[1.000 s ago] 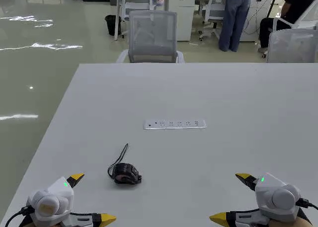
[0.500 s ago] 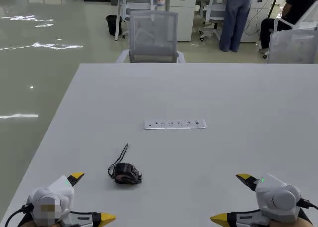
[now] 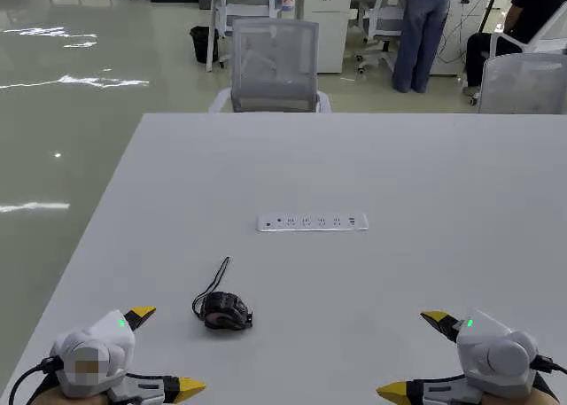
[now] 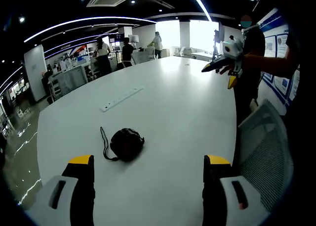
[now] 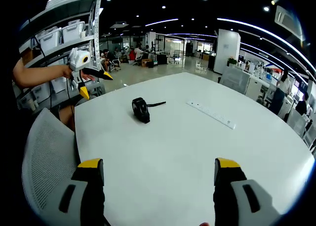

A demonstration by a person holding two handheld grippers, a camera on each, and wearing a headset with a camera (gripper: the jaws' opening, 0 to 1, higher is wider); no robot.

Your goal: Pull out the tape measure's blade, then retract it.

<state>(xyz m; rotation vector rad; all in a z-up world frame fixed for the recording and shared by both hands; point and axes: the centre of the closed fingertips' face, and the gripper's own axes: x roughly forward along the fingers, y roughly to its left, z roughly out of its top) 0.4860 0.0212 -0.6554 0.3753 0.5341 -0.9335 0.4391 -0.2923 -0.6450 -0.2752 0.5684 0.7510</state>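
A small black tape measure (image 3: 225, 309) with a thin black wrist cord lies on the white table (image 3: 354, 166), blade fully inside. In the left gripper view the tape measure (image 4: 127, 143) rests just ahead of the left gripper (image 4: 148, 161), whose yellow-tipped jaws stand wide apart and empty. In the head view the left gripper (image 3: 166, 350) hovers at the bottom left, a hand's width left of the tape. The right gripper (image 3: 415, 354) hovers open at the bottom right. In the right gripper view the tape measure (image 5: 140, 109) lies farther off, past the right gripper (image 5: 158, 166).
A white power strip (image 3: 312, 221) lies across the middle of the table, beyond the tape. A grey mesh chair (image 3: 273, 64) stands at the far edge and another chair (image 3: 523, 81) at the far right. People stand by desks in the background.
The left gripper has shifted slightly; the tape measure and the right gripper stay where they were.
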